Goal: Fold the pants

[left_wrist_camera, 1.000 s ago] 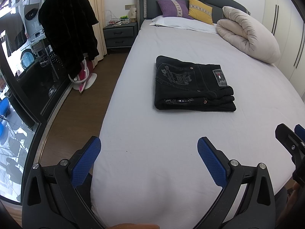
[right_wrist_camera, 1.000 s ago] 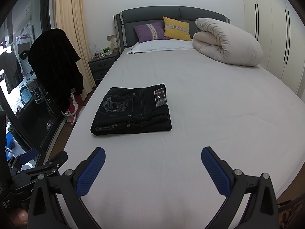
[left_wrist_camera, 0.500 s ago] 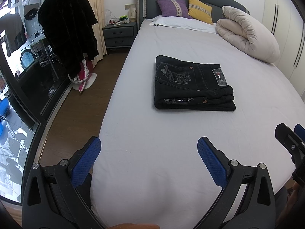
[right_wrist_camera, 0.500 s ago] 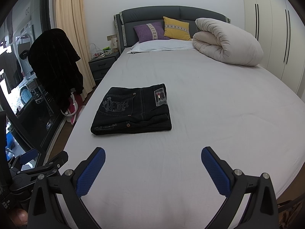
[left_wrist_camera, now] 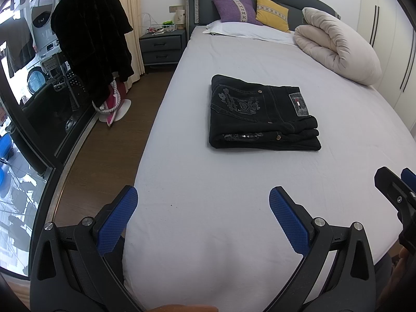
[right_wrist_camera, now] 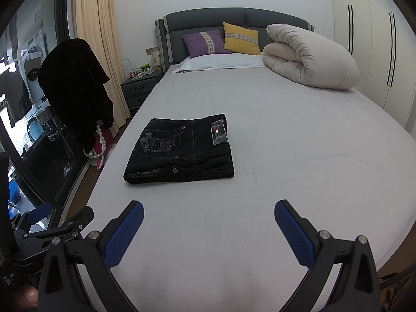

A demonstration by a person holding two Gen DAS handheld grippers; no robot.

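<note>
Black jeans [left_wrist_camera: 260, 114] [right_wrist_camera: 179, 150] lie folded into a flat rectangle on the grey bed sheet [left_wrist_camera: 234, 182] [right_wrist_camera: 286, 156], with an embroidered back pocket and a label patch facing up. My left gripper [left_wrist_camera: 202, 208] hangs open above the foot of the bed, well short of the jeans, nothing between its blue pads. My right gripper [right_wrist_camera: 209, 223] is open too, also near the foot end and apart from the jeans. The right gripper's tip [left_wrist_camera: 395, 189] shows at the right edge of the left wrist view, and the left gripper's body [right_wrist_camera: 52, 231] at the lower left of the right wrist view.
A rolled beige duvet [left_wrist_camera: 338, 46] [right_wrist_camera: 309, 57] lies at the far right of the bed, pillows [right_wrist_camera: 223, 41] at the headboard. A dark coat [left_wrist_camera: 93, 33] hangs left of the bed above a pink iron [left_wrist_camera: 111, 104]. A nightstand [left_wrist_camera: 161, 46] stands by the headboard; wardrobes [right_wrist_camera: 377, 39] line the right.
</note>
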